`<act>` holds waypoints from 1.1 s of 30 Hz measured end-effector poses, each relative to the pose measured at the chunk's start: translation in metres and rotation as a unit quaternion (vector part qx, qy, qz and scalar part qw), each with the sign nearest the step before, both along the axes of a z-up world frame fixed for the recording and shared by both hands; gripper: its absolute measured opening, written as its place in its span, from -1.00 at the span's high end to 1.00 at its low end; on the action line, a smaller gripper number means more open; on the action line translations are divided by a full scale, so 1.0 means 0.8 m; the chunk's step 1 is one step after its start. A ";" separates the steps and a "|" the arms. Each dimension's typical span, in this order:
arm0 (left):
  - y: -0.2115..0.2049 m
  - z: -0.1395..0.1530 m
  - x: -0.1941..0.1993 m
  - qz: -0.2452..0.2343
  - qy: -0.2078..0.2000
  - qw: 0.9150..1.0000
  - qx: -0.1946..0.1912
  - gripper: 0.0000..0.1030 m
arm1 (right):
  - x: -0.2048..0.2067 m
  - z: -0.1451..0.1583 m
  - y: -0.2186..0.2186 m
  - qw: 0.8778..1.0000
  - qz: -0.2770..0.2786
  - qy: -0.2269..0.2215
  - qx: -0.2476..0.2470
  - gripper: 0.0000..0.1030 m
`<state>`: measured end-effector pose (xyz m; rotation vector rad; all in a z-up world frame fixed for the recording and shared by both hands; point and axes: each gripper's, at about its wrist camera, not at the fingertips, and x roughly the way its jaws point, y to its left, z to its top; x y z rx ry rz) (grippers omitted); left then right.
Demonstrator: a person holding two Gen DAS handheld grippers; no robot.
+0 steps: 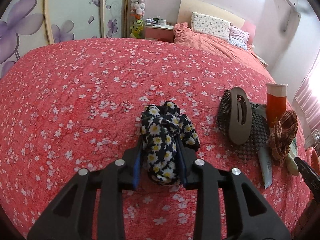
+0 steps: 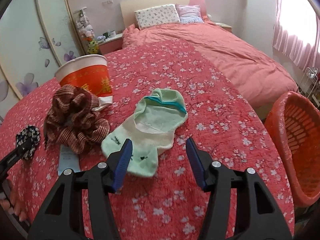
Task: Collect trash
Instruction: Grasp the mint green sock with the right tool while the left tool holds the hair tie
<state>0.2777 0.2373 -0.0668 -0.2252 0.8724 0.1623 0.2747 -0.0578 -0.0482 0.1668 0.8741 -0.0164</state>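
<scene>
- Left gripper: jaws pinching a dark daisy-print scrunchie, which bulges out between the blue pads and rests on the bed
- Right gripper: jaws spread, nothing pressed between them; the left pad overlaps the toe end of a pale green ankle sock, the right pad stands clear of it over the bedspread
- Paper cup: red and white, standing tilted on the bed just behind a brown striped scrunchie; its inside is not visible from either view
- Laundry-style basket: orange, slatted, lined with a thin red plastic bag, at the right edge of the bed; the part of its interior that shows holds nothing
- Flat tube: pale, lying partly under the brown scrunchie
- Hair claw clip: taupe, lying on a black woven item, beside the cup in the left wrist view
- Bedside cabinet: pink, beyond the bed, carrying a white mug and small items too small to tell
- Clear tall cylinder: beside the wardrobe, filled with plush toys
- A person's bare toes show at the lower left of the right wrist view
</scene>
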 end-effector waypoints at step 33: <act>0.008 0.001 -0.008 0.001 -0.007 1.000 -0.023 0.39 | 0.014 -0.005 0.035 0.998 0.047 0.009 -0.039 0.13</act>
